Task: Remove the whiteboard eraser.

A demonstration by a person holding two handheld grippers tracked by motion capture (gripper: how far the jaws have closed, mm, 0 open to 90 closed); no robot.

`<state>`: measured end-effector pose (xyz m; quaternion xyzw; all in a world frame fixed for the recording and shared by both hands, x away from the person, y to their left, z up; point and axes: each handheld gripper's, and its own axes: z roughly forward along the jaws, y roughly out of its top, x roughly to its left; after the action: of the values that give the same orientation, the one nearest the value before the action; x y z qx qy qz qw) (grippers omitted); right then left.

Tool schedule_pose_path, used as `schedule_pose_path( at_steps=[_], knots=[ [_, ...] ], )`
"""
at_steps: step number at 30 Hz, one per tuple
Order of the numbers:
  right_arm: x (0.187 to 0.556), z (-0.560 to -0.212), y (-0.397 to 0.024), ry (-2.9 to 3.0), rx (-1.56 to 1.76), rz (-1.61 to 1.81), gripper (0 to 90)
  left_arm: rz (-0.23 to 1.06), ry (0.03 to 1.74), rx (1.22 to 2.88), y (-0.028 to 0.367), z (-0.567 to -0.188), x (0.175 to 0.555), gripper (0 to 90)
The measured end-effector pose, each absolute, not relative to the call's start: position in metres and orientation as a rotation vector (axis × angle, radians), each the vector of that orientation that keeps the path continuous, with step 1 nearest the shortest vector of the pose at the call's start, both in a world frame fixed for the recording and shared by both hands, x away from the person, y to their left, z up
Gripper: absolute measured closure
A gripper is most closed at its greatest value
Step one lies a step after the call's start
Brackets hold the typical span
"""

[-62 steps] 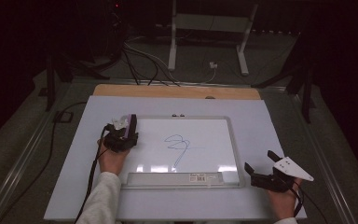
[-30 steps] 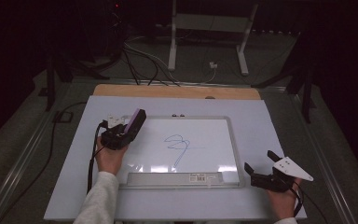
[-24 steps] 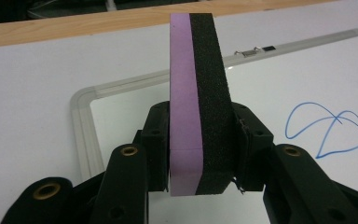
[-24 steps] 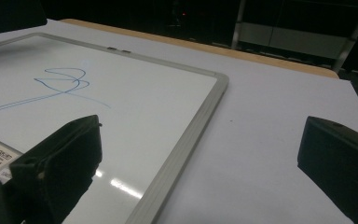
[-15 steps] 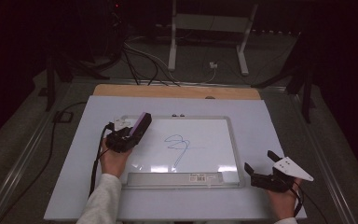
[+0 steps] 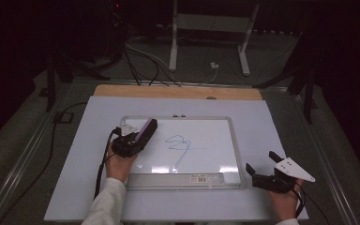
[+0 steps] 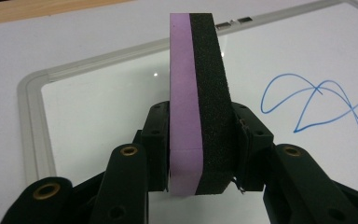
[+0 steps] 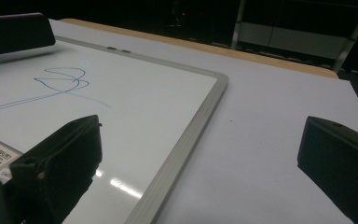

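Observation:
A whiteboard (image 6: 225,140) with a grey frame lies on the white table, a blue scribble (image 6: 180,146) drawn near its middle. My left gripper (image 6: 140,133) is shut on a purple and black foam eraser (image 6: 146,129), held over the board's left part, left of the scribble. In the left gripper view the eraser (image 7: 198,102) stands on edge between the jaws, with the scribble (image 7: 321,105) off to the right. My right gripper (image 6: 262,169) rests on the table right of the board's lower right corner, jaws open and nothing between them (image 8: 200,154).
A label strip (image 6: 201,178) runs along the board's bottom frame. A wooden board edge (image 6: 178,92) lies at the table's far side. Cables (image 6: 140,61) and a stand's legs (image 6: 206,56) are on the dark floor beyond.
My left gripper has carried the eraser rightward and slightly down, from the board's upper left corner toward the scribble. The right gripper has stayed where it was.

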<state>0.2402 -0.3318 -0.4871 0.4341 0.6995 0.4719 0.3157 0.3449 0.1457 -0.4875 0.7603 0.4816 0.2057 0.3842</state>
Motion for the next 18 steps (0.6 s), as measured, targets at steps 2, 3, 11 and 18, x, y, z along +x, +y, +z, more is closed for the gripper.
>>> schedule_pose_path(
  at_steps=[2, 3, 11, 18],
  knots=[
    [0.240, -0.487, -0.332, 1.842, 1.143, 1.243, 0.0, 0.522, 1.221, 1.948, 0.144, -0.489, 0.344, 64.0],
    [0.240, -0.487, -0.332, 1.842, 1.143, 1.243, 0.0, 0.526, 1.222, 1.954, 0.142, -0.490, 0.344, 64.0],
    [0.240, -0.487, -0.332, 1.840, 1.144, 1.244, 0.0, 0.520, 1.209, 1.989, 0.135, -0.497, 0.343, 63.9],
    [0.240, -0.487, -0.332, 1.843, 1.143, 1.243, 0.0, 0.543, 1.197, 2.011, 0.133, -0.500, 0.340, 63.7]
  ],
)
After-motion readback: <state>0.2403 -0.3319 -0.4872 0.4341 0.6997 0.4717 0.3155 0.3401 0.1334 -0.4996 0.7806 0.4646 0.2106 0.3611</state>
